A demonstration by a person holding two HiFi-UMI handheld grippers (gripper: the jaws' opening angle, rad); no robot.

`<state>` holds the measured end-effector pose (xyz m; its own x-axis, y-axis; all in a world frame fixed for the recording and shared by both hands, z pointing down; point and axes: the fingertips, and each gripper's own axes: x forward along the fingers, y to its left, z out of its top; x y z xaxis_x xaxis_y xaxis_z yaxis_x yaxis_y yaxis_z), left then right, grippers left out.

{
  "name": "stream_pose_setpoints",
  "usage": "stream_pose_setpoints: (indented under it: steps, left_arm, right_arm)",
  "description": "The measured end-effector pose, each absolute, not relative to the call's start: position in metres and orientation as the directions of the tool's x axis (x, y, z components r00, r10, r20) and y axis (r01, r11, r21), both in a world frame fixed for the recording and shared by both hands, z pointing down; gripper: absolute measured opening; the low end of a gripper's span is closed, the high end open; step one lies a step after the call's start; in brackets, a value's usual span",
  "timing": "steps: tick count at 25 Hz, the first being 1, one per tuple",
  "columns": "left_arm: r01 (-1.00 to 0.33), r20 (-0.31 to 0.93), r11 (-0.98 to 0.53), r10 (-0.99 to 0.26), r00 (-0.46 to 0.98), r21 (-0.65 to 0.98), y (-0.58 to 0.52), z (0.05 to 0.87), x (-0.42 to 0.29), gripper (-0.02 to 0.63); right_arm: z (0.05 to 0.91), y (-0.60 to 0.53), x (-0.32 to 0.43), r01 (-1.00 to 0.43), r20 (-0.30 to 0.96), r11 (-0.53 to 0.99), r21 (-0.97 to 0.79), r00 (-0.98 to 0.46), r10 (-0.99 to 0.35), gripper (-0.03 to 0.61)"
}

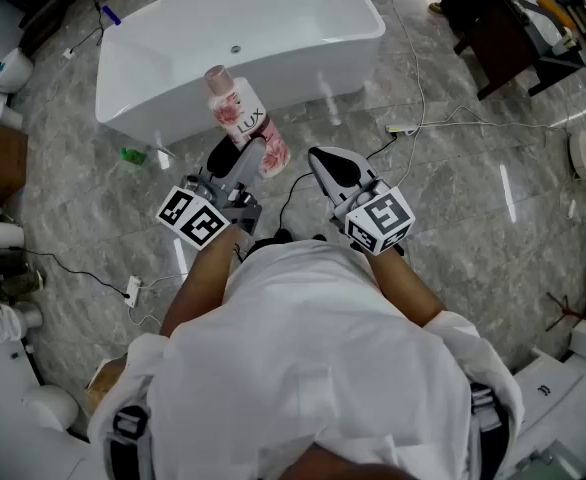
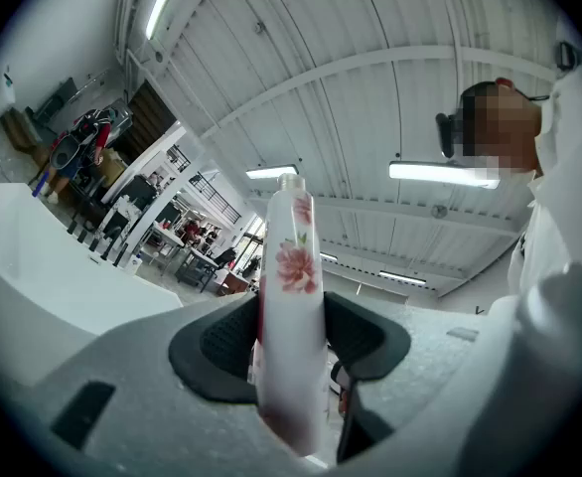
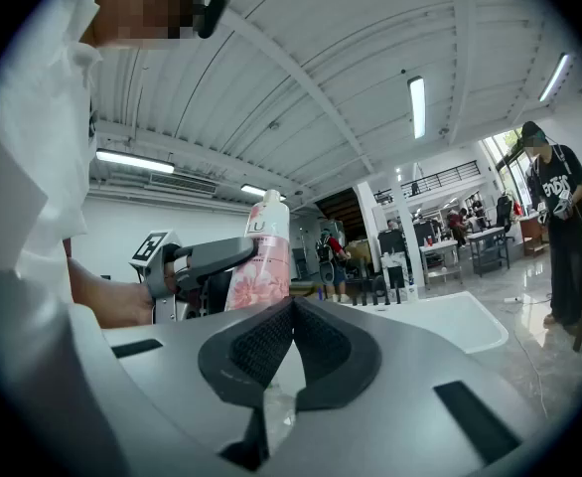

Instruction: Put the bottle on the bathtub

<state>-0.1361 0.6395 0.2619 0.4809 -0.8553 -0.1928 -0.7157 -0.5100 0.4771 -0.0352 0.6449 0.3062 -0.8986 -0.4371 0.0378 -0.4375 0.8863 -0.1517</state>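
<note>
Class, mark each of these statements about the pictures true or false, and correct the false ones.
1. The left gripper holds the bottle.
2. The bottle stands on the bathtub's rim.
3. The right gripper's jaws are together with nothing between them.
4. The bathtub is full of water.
1. True. The left gripper is clamped on the bottle.
2. False. The bottle is held in the air by the gripper, not resting on the bathtub.
3. True. The right gripper is closed and empty.
4. False. The tub looks dry, with its drain in plain view.
</note>
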Motion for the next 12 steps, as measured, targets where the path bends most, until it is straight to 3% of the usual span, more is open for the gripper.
stream_pose_setpoints:
  steps: [12]
  left_arm:
    - [-0.753,-0.131,-0.487,-0.866,0.483,0.443,0.651,0.281,-0.142,0.213]
  right_arm:
    - [0.312,0.615,0.03,-0.611,0.052,0.777,-0.152,-0.79,-0.611,0.014]
